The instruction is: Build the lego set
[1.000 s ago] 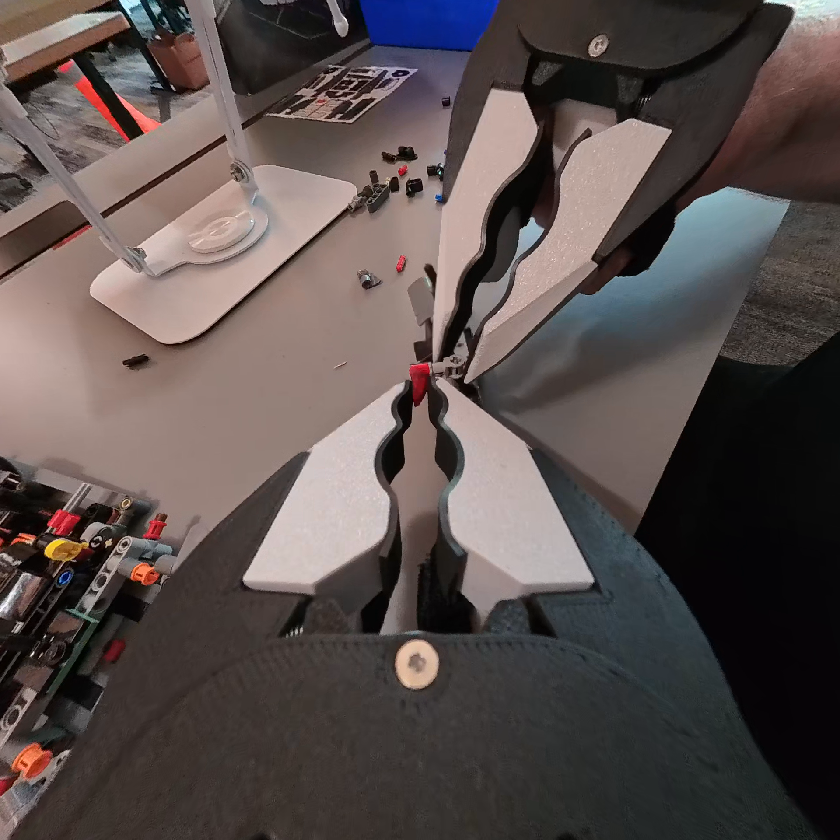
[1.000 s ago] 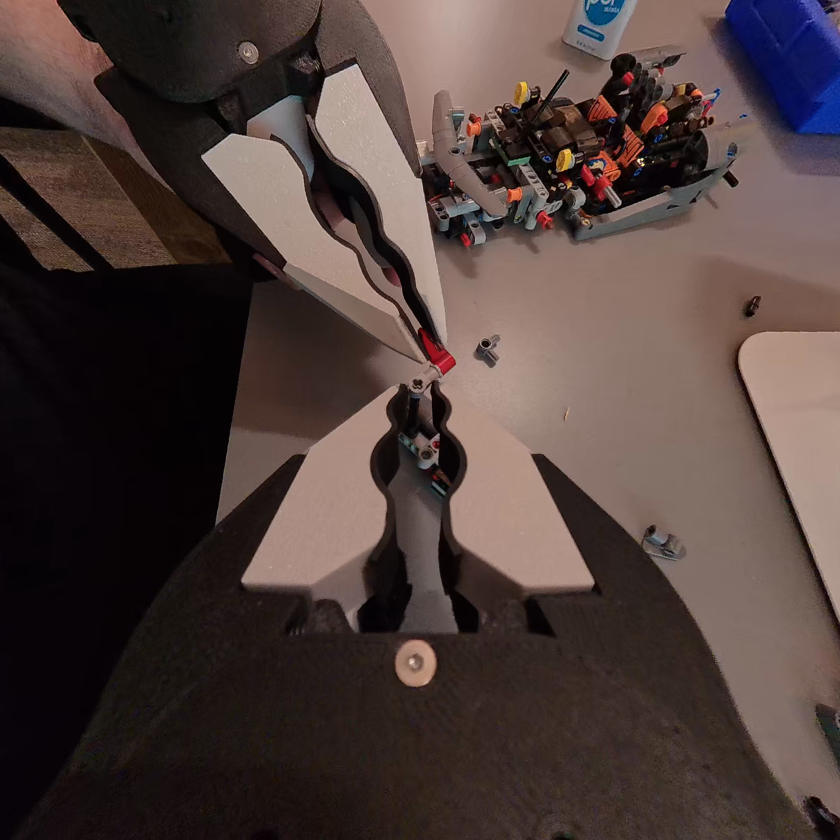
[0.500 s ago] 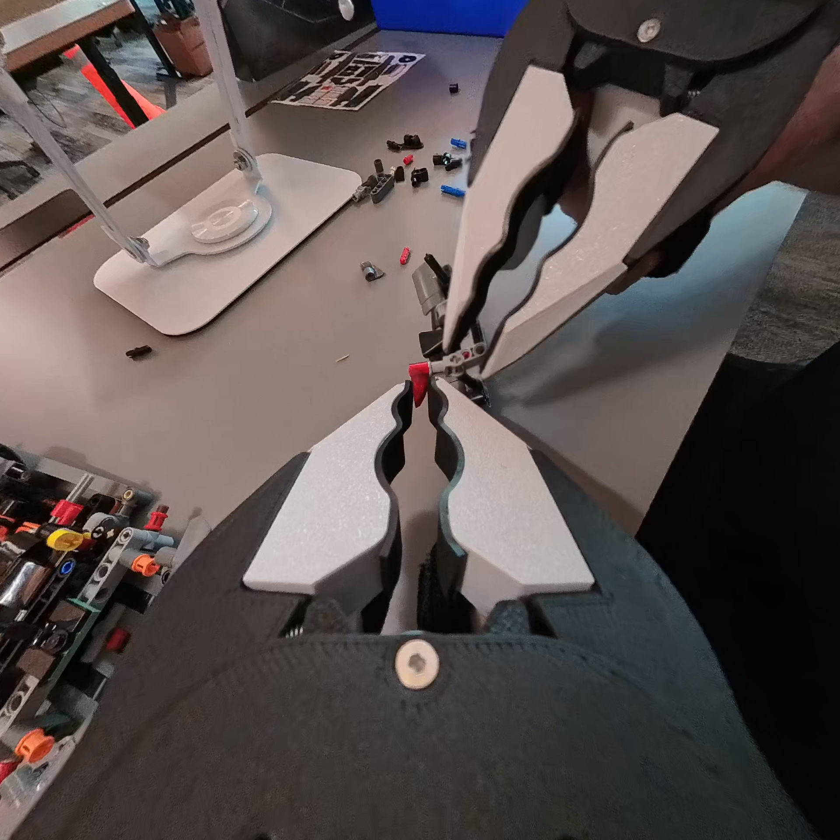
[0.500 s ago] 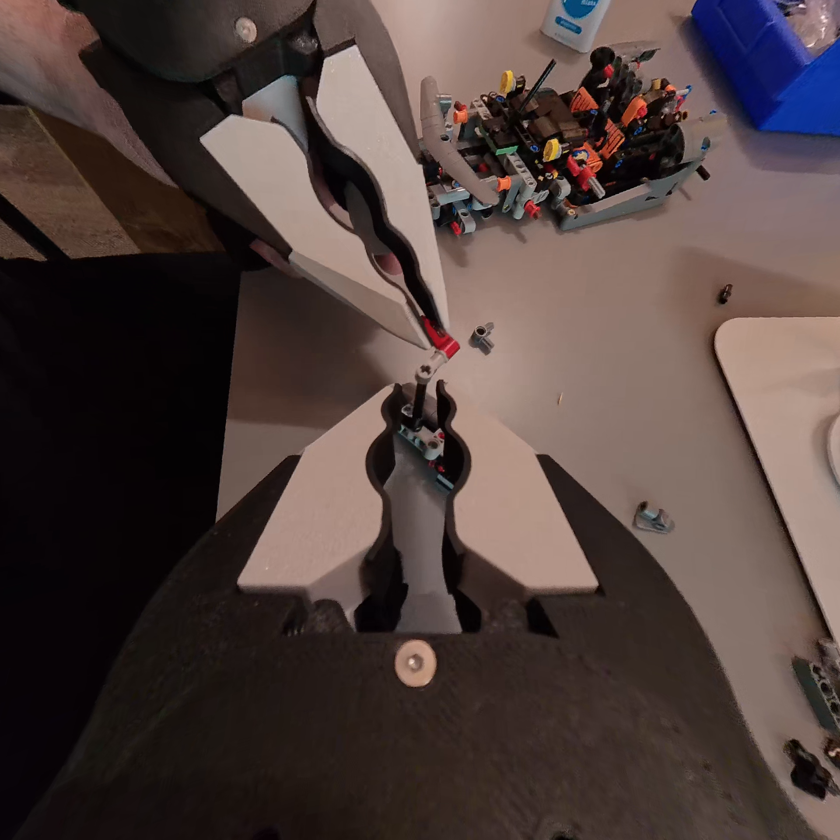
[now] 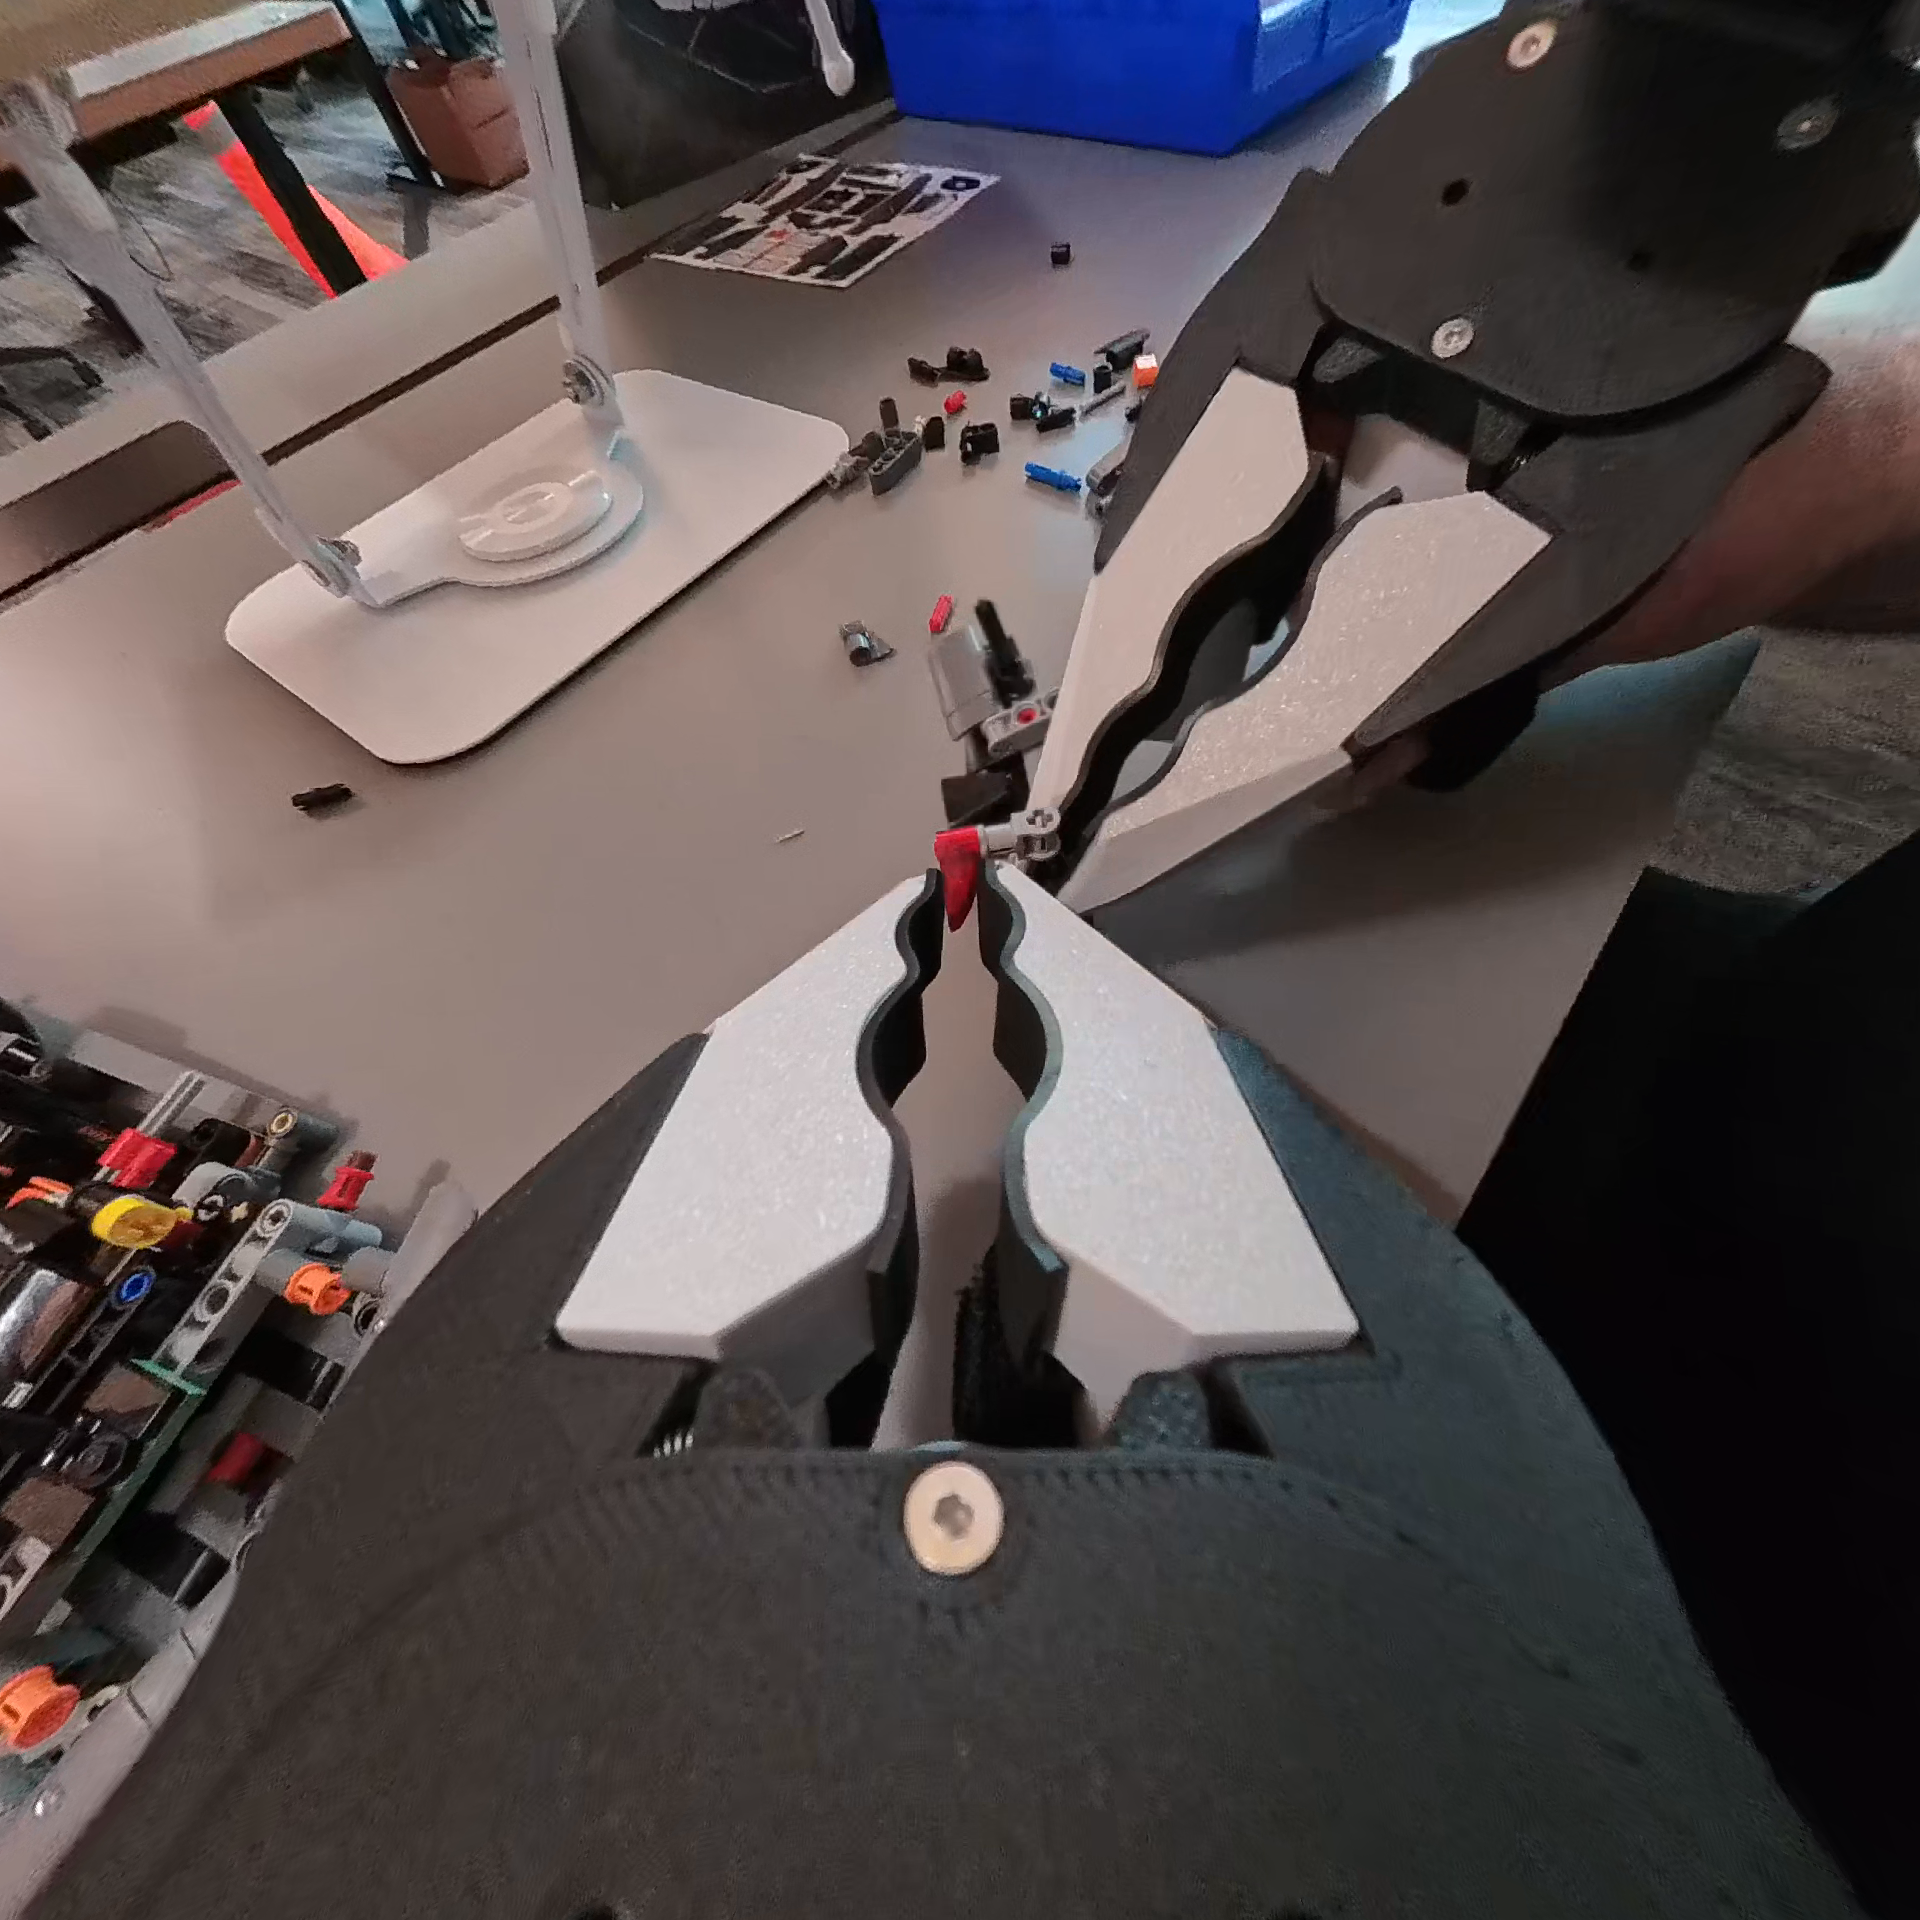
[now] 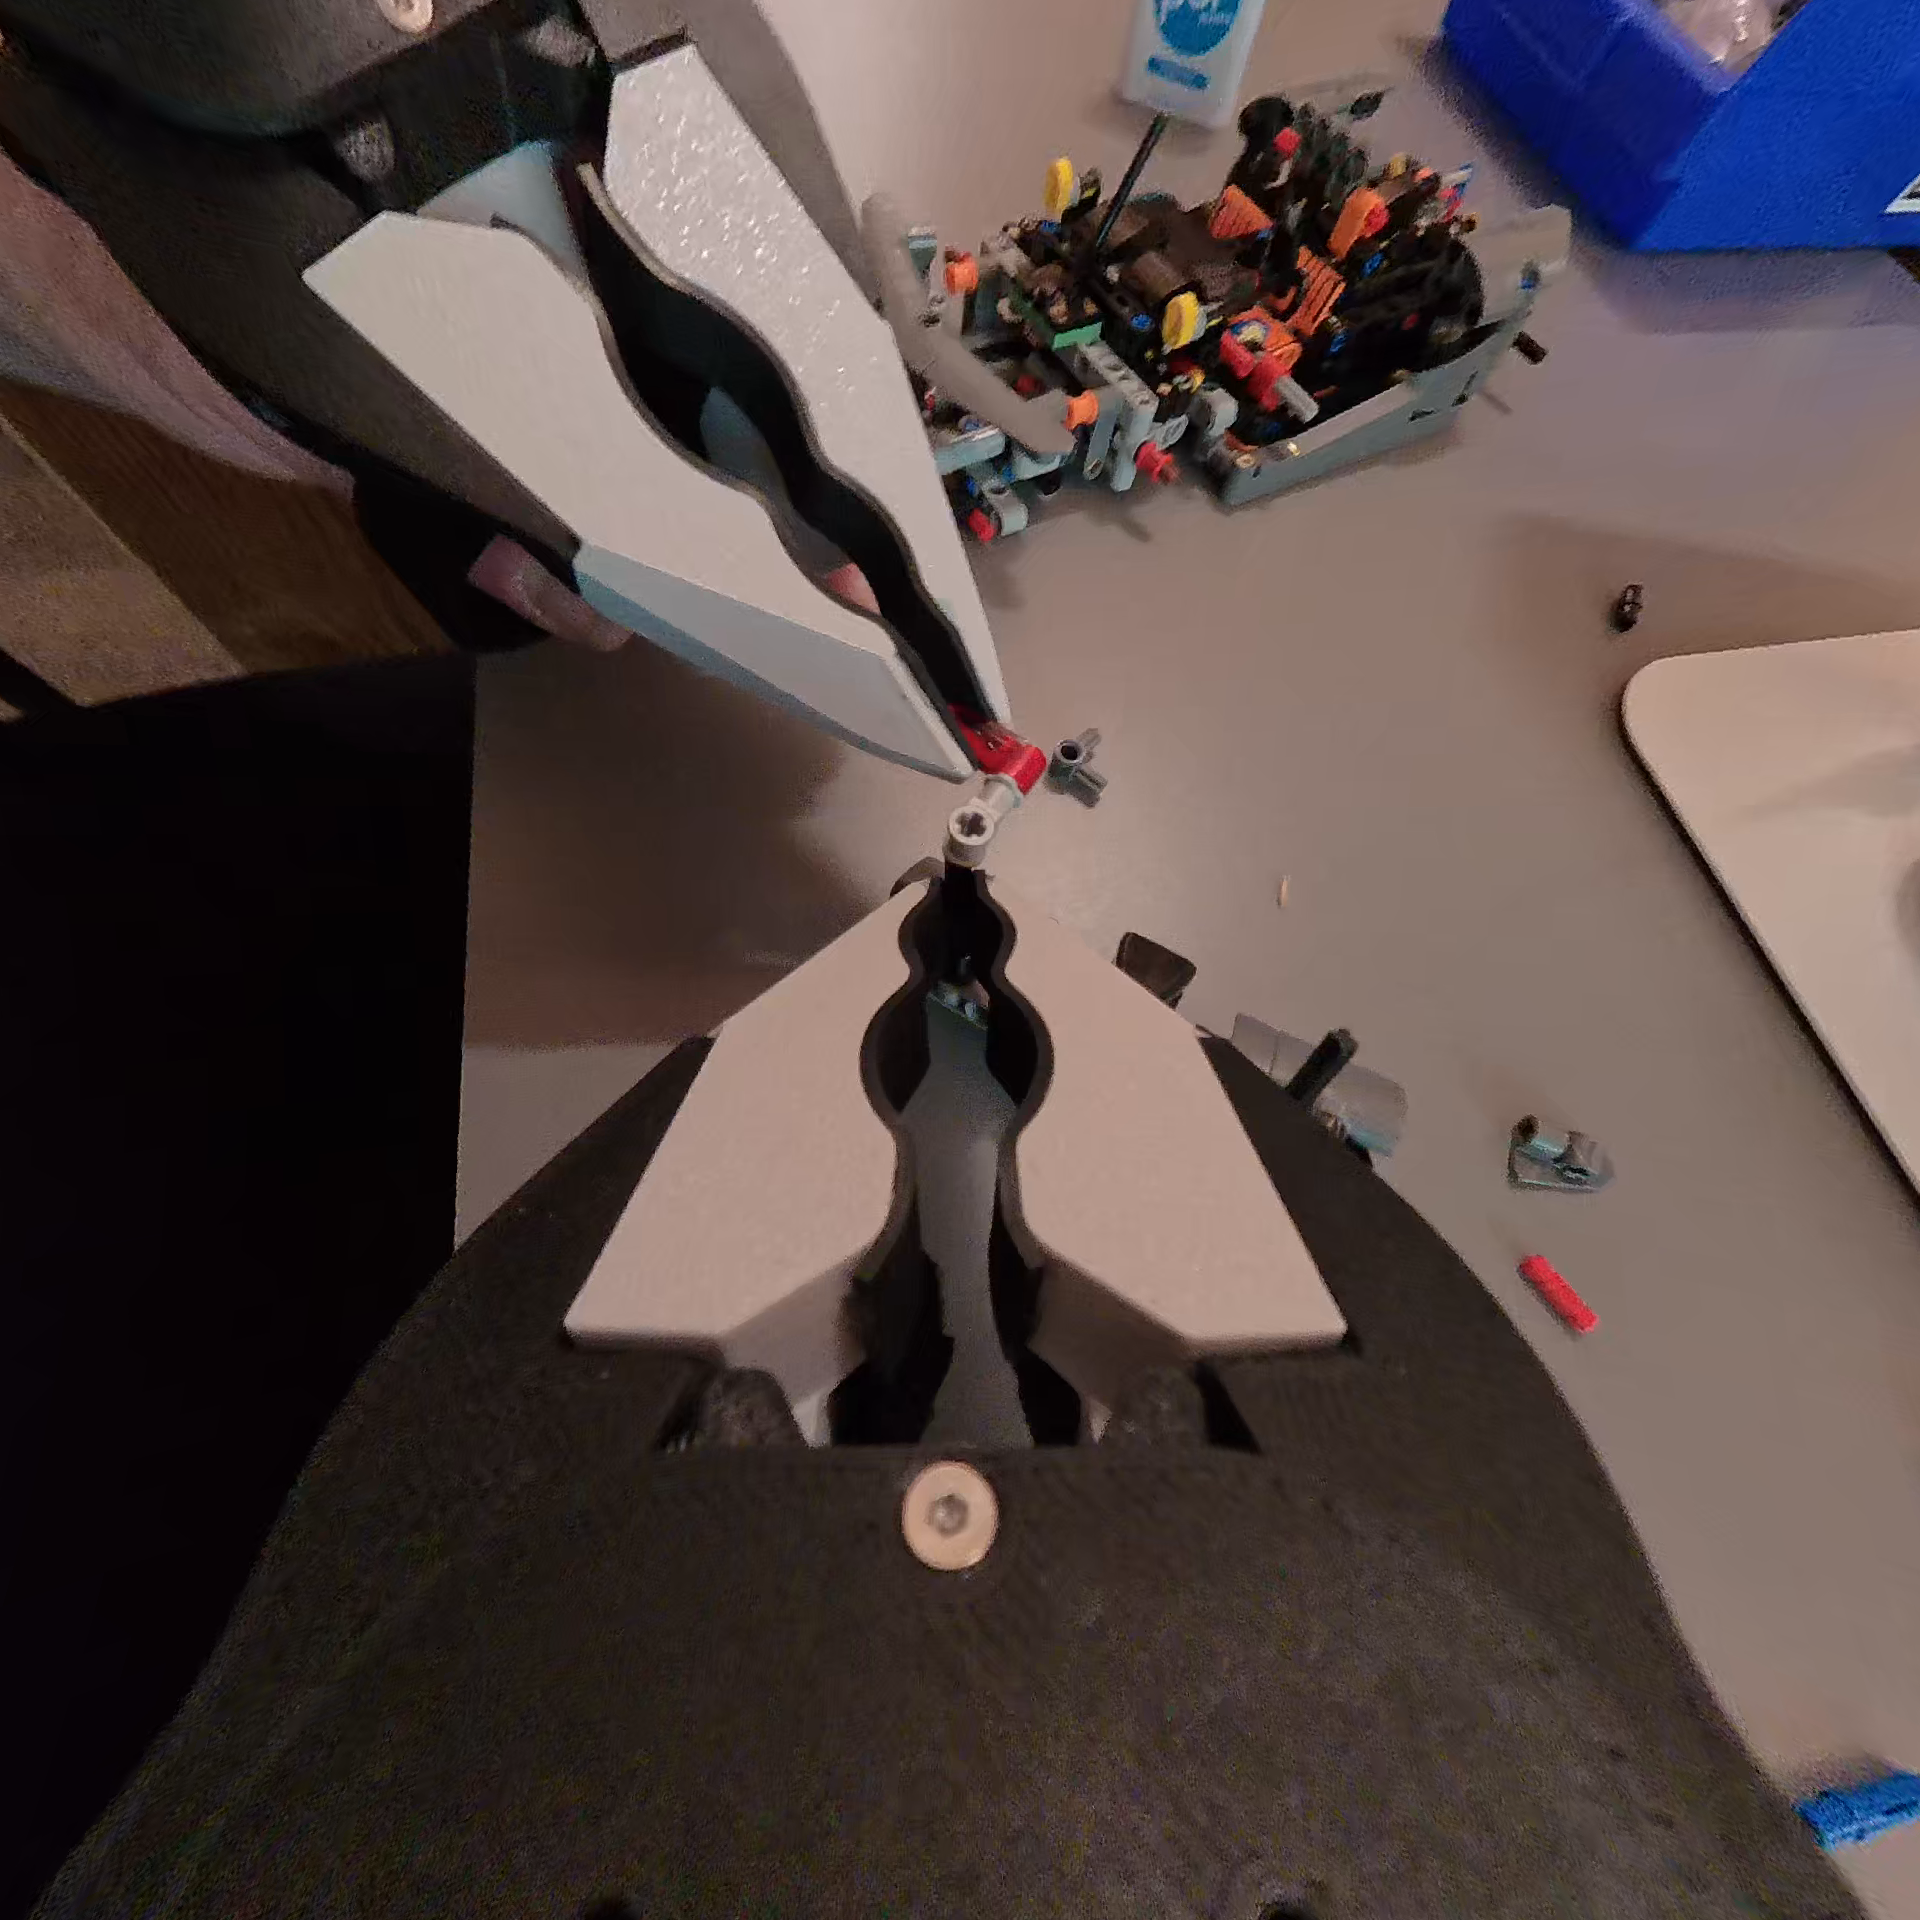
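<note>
My left gripper (image 5: 956,896) is shut on a small red piece (image 5: 954,871) at its fingertips. My right gripper (image 6: 961,883) is shut on a thin black axle piece with a grey connector (image 6: 975,823) at its front end. The two grippers meet tip to tip above the grey table. The grey connector (image 5: 1023,831) touches the red piece (image 6: 1003,753). I cannot tell whether they are joined. In the left wrist view the right gripper (image 5: 1062,836) comes in from the upper right. In the right wrist view the left gripper (image 6: 982,756) comes in from the upper left.
The large part-built model (image 6: 1226,312) stands far on the table and also shows in the left wrist view (image 5: 156,1299). A white stand base (image 5: 520,582), a blue bin (image 6: 1714,125), a sticker sheet (image 5: 831,218), scattered loose pieces (image 5: 987,416) and a grey sub-assembly (image 5: 977,675) lie around. Left and right tips are no more than a few centimetres apart.
The right gripper has swung lower and flatter to the right. Its grey connector has kept against the red piece in the left gripper. Both grippers have stayed shut.
</note>
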Action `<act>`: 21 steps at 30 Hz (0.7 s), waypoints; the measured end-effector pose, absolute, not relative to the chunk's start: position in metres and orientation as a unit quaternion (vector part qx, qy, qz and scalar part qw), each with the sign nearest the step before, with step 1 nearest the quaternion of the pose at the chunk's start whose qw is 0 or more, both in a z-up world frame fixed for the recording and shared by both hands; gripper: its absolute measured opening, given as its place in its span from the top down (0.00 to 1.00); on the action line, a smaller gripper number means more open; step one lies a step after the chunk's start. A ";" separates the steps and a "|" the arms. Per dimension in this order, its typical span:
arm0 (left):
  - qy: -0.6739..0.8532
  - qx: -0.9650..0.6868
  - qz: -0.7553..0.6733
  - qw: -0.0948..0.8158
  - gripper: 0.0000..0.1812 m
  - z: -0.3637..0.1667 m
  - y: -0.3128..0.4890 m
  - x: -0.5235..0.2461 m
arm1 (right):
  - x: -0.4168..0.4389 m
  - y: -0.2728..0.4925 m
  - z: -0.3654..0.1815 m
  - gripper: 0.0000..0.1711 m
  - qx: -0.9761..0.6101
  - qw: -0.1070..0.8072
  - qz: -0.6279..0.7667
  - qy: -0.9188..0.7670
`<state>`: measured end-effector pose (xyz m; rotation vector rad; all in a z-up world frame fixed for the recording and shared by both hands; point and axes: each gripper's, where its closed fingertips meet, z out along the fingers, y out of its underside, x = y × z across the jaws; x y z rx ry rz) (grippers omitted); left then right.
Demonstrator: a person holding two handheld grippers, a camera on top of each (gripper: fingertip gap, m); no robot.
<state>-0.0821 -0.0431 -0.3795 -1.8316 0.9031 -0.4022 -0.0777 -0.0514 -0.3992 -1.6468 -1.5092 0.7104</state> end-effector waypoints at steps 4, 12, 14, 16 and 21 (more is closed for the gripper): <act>0.349 -0.752 -0.184 0.527 0.98 -0.369 -0.040 -0.083 | -0.077 -0.049 -0.387 1.00 -0.654 0.391 0.338 -0.553; 0.354 -0.736 -0.168 0.551 0.98 -0.356 -0.039 -0.078 | -0.078 -0.046 -0.371 1.00 -0.646 0.404 0.389 -0.518; 0.361 -0.732 -0.157 0.556 0.98 -0.353 -0.038 -0.077 | -0.077 -0.044 -0.368 1.00 -0.642 0.412 0.393 -0.513; 0.363 -0.737 -0.147 0.552 0.98 -0.353 -0.037 -0.077 | -0.077 -0.044 -0.367 1.00 -0.641 0.411 0.398 -0.511; 0.400 -0.732 -0.098 0.542 0.98 -0.350 -0.037 -0.077 | -0.076 -0.043 -0.366 1.00 -0.637 0.420 0.394 -0.514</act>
